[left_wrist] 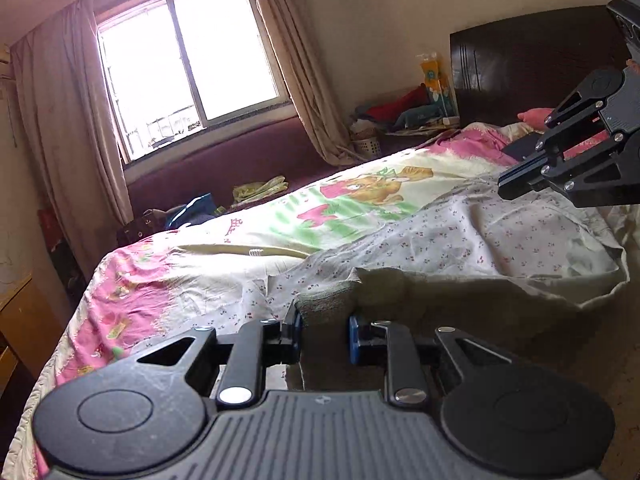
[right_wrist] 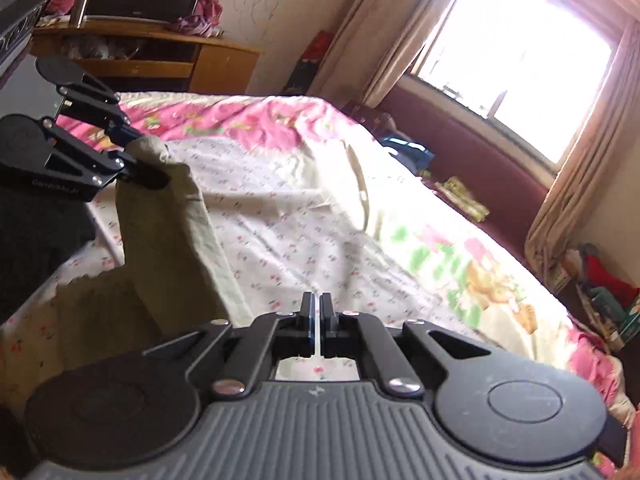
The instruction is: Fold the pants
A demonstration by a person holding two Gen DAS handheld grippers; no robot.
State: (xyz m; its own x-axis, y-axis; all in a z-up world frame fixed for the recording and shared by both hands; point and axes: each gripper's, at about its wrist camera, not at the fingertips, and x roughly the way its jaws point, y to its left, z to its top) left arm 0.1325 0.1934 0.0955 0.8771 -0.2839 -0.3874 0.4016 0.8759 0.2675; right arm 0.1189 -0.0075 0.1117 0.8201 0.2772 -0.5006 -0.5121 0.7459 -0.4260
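The olive-green pants (right_wrist: 160, 240) lie at the near edge of the bed, one end lifted. My left gripper (left_wrist: 325, 334) is shut on a bunched corner of the pants (left_wrist: 380, 288) and holds it above the bed; it also shows in the right wrist view (right_wrist: 154, 160) at the left, with the cloth hanging from it. My right gripper (right_wrist: 320, 308) is shut with nothing between its fingers, above the sheet. It shows in the left wrist view (left_wrist: 516, 184) at the right, apart from the pants.
The bed carries a white floral sheet (left_wrist: 500, 232) over a pink cartoon bedspread (left_wrist: 352, 200). A dark headboard (left_wrist: 532, 64) stands at the far end. A window (left_wrist: 188, 60) with curtains, a maroon bench (left_wrist: 224, 160) with clutter, and a wooden desk (right_wrist: 160, 56) surround the bed.
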